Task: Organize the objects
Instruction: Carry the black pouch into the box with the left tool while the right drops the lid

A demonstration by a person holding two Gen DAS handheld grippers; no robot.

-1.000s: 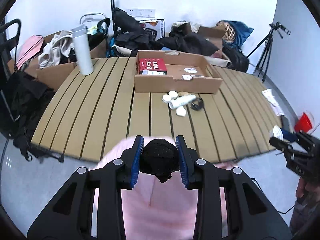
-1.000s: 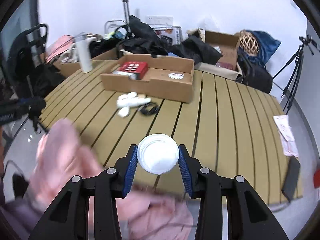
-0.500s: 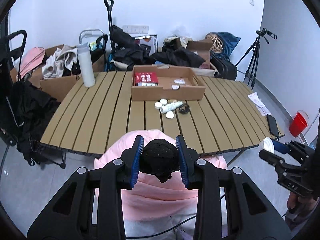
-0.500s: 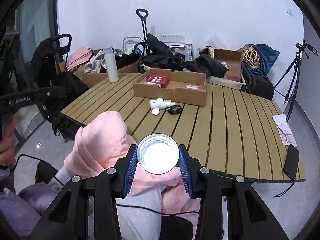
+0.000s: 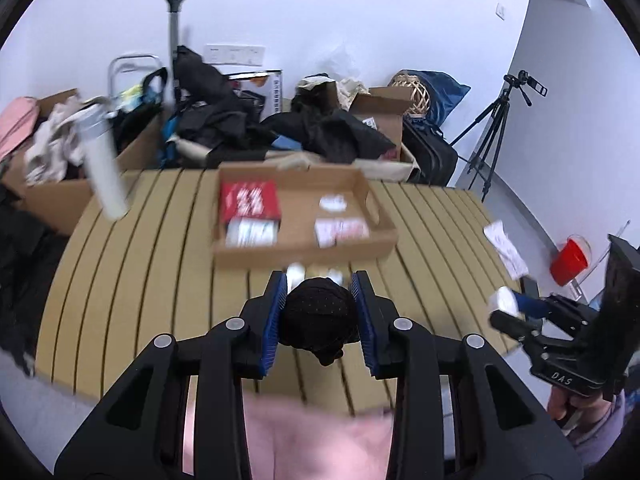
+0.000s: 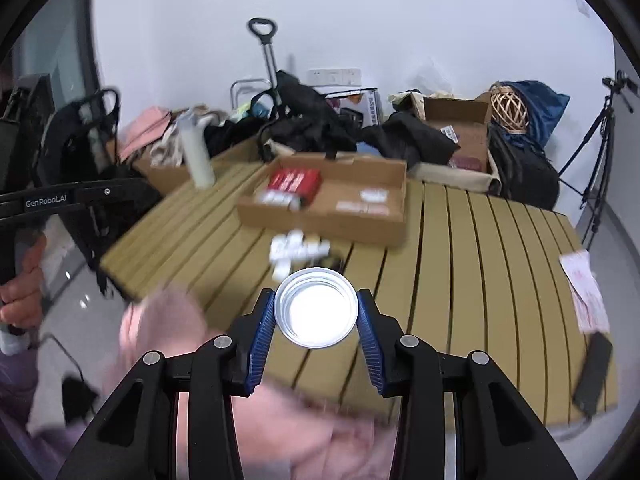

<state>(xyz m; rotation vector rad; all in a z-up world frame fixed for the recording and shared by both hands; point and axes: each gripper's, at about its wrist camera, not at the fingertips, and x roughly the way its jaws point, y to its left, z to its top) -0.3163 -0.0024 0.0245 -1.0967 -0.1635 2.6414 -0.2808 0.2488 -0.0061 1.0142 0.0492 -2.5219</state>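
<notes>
My left gripper is shut on a black knitted bundle, held over the near part of the slatted wooden table. My right gripper is shut on a white round lid, above the table's near edge; it also shows in the left wrist view. A cardboard tray holds a red box and small white packets. Several small white items lie on the table in front of the tray. Both views are motion-blurred.
A white bottle stands at the table's back left. Boxes, black clothes and bags pile behind the table. A paper and a black phone lie at the table's right edge. A tripod and a red bucket stand to the right. Pink clothing is below.
Both grippers have moved forward toward the table with their objects still held; the tray and the small items look nearer and the pink clothing has dropped lower in both views.
</notes>
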